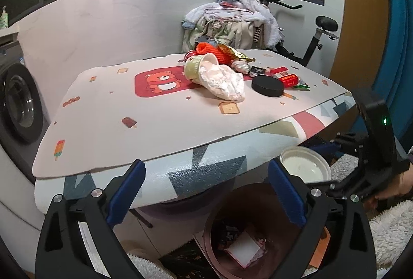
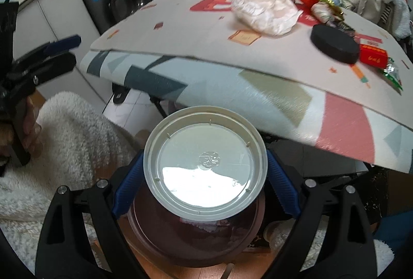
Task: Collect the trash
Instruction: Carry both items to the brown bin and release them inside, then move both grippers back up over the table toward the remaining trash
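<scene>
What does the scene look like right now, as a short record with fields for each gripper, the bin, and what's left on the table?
left gripper: open, empty, above the table edge
right gripper: shut on the round plastic lid, over the bin
bin: brown, on the floor below the table, some trash inside
table: paper cup, crumpled white paper, black round lid, red box, wrappers
</scene>
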The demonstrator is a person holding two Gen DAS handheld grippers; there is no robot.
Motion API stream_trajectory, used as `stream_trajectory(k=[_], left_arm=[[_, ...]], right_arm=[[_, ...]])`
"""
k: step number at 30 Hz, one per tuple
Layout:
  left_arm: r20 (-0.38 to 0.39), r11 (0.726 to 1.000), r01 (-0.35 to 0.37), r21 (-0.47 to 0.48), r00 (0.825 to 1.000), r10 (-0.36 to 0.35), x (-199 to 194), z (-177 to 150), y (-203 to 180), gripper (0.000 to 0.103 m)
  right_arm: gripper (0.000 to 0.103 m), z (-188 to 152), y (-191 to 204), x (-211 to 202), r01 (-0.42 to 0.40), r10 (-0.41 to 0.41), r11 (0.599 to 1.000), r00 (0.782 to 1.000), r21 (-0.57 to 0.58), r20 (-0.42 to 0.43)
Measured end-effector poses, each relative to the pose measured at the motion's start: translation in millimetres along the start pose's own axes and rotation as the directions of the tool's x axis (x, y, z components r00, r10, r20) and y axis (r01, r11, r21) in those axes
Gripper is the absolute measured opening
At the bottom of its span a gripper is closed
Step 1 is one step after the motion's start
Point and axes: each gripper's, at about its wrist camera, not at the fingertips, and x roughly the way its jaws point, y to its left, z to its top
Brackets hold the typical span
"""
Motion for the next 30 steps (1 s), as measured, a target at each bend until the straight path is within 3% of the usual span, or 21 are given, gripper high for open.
stream_trajectory(k=[9, 20, 22, 24, 30], left_arm=[[-0.088, 1.000, 0.000, 0.008, 0.996, 0.001, 21.6, -5.9, -3.6, 0.095], [-0.124, 1.000, 0.000, -0.014, 0.992, -0.002, 30.9, -7.5, 0.1, 0.095], [-0.126, 1.000, -0.002, -0.026, 0.992, -0.001, 31.5, -7.7, 2.4, 0.095], [-0.127, 0.999, -0.002, -0.033, 0.992, -0.003, 31.7, -7.7, 3.8, 0.095], [-0.133, 0.999, 0.009, -0.048, 0.991, -0.015, 32.2, -8.0, 5.8, 0.095]], right_arm=[[0.089, -11.5, -3.9, 40.6, 0.047, -0.049, 0.999, 0.990, -0.017, -0.131], [0.091, -12.4, -8.5, 40.4, 0.034, -0.034, 0.999, 0.991, 0.002, -0.130], [0.097, -12.1, -8.5, 41.7, 0.033, -0.032, 0.999, 0.990, 0.005, -0.137], [0.097, -11.7, -10.0, 41.1, 0.036, -0.034, 0.999, 0.990, 0.011, -0.135], [0.097, -7.4, -10.9, 27.4, 0.055, -0.053, 0.998, 0.996, 0.021, -0.074]])
